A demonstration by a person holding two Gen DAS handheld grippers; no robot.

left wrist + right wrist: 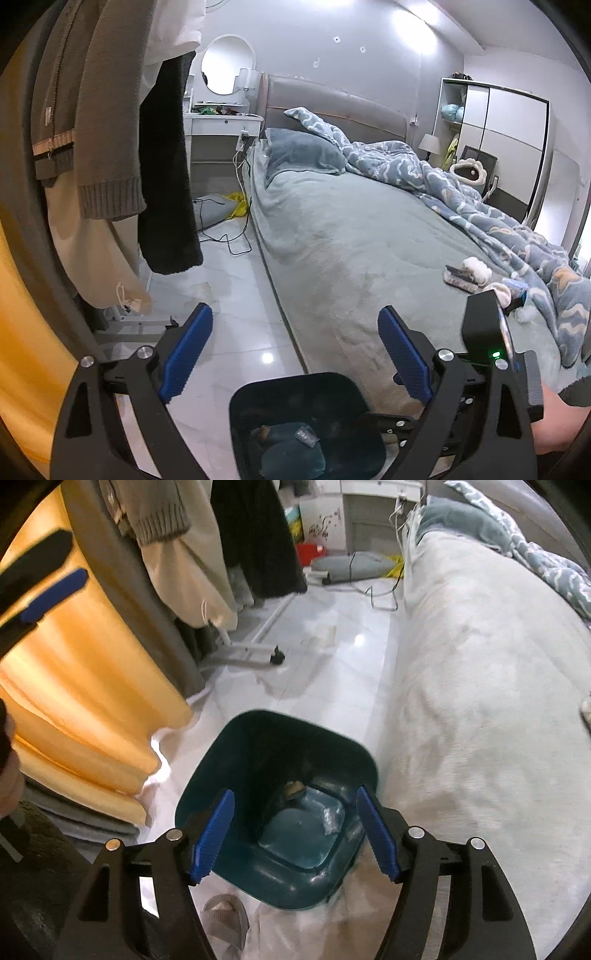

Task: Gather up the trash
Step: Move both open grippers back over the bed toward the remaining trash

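Observation:
A dark teal trash bin [306,424] stands on the pale floor against the side of the bed. In the right wrist view the bin [280,801] holds a clear plastic wrapper [330,818] and a small brown scrap [294,788] on its bottom. My left gripper [295,350] is open above and behind the bin, with nothing between its blue pads. My right gripper [295,830] is open over the bin's mouth, pointing steeply down, also empty. On the bed's far right lie a brush and white fluffy items [469,275].
The grey-green bed [351,240] with a blue patterned duvet [461,184] fills the right. Hanging clothes [110,129] on a wheeled rack [258,653] and an orange curtain [85,701] line the left. Cables [229,236] trail on the floor. A grey slipper [225,915] lies near the bin.

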